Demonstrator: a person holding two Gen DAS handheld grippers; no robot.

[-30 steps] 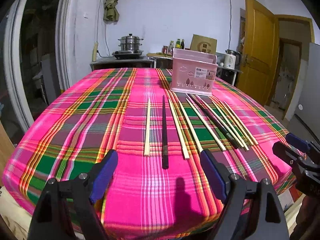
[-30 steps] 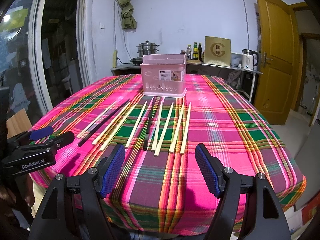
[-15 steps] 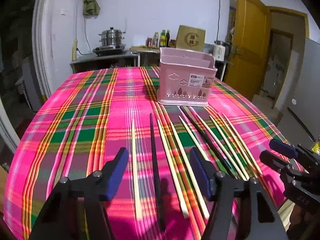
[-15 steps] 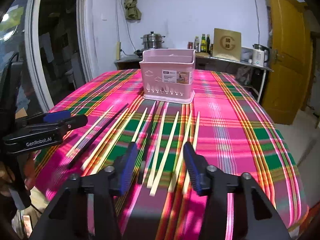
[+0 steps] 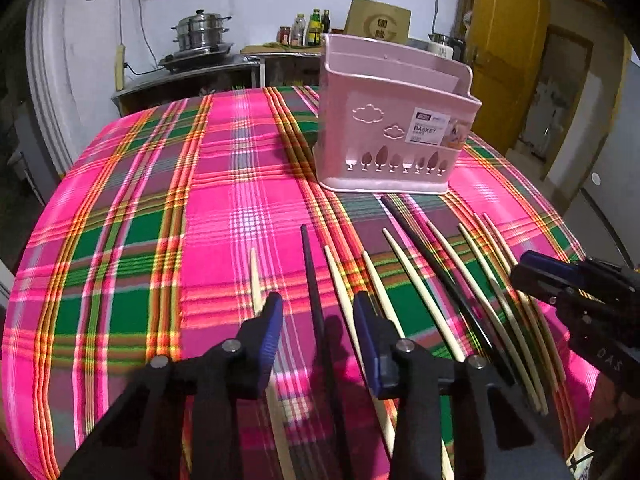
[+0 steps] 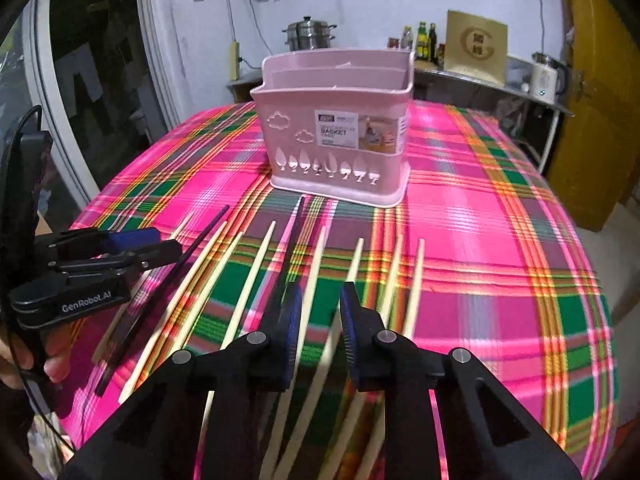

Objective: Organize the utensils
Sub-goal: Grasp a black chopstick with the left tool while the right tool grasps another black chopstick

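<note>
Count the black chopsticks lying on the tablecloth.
2. One black chopstick lies between the left gripper's closing jaws; the other black chopstick lies further right among pale chopsticks. None looks hidden.

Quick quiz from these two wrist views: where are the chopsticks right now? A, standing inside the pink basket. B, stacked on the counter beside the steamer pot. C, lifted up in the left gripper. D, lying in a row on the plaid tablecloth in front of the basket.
D: the chopsticks lie side by side on the plaid tablecloth in front of the pink basket, and none stands in it.
</note>
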